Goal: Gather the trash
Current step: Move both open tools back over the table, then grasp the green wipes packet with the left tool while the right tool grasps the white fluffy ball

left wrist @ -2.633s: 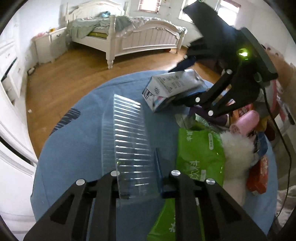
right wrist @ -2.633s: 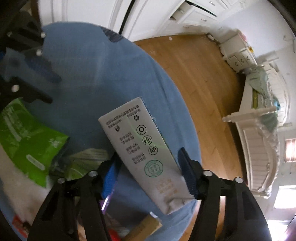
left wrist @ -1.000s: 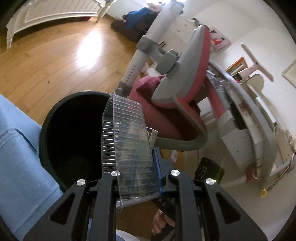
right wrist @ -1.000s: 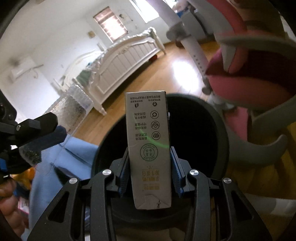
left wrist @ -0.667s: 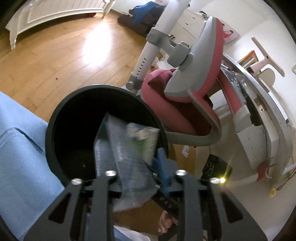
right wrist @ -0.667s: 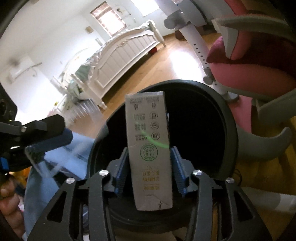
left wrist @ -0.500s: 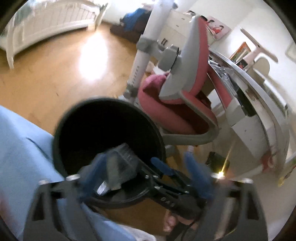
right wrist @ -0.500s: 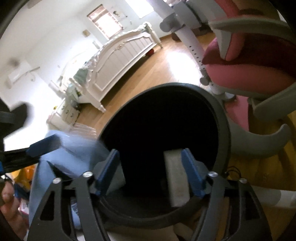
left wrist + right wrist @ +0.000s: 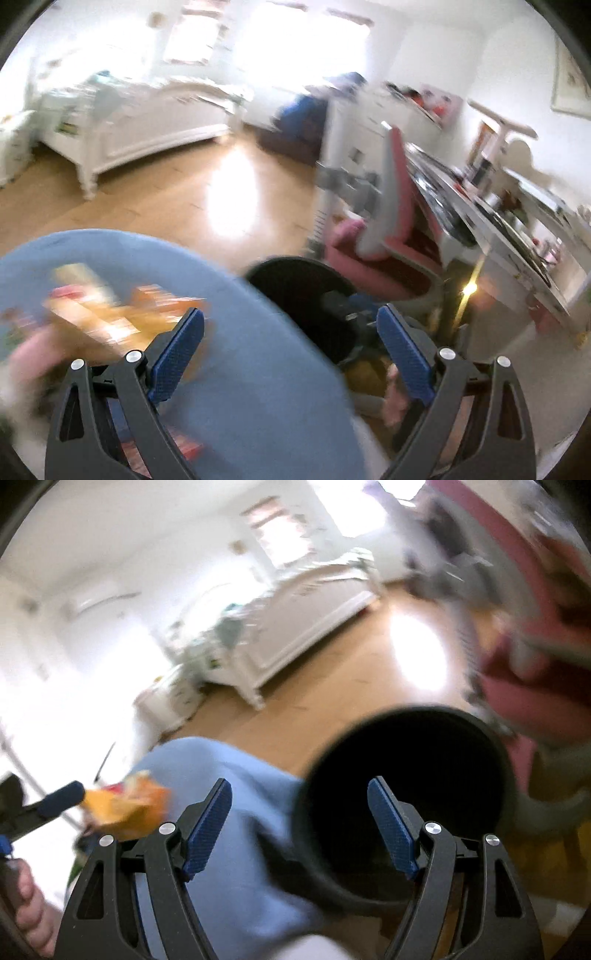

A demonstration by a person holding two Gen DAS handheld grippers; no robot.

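My left gripper (image 9: 290, 328) is open and empty above the edge of the blue-covered table (image 9: 251, 376). My right gripper (image 9: 299, 801) is open and empty, above the near-left rim of the black trash bin (image 9: 406, 790). The bin also shows in the left wrist view (image 9: 306, 291), to the right of the table. Blurred orange and pink packages (image 9: 107, 314) lie on the table to the left. An orange package (image 9: 122, 805) shows in the right wrist view beside the left gripper's blue finger (image 9: 61, 794). The bin's inside is dark.
A pink and grey chair (image 9: 384, 221) stands right behind the bin. A white bed (image 9: 140, 114) stands across the wooden floor (image 9: 177, 199). A desk (image 9: 498, 229) runs along the right. Both views are motion-blurred.
Both grippers opened over the bin; the clear plastic tray and the milk carton dropped into it. Both grippers then pulled back and swung left toward the table.
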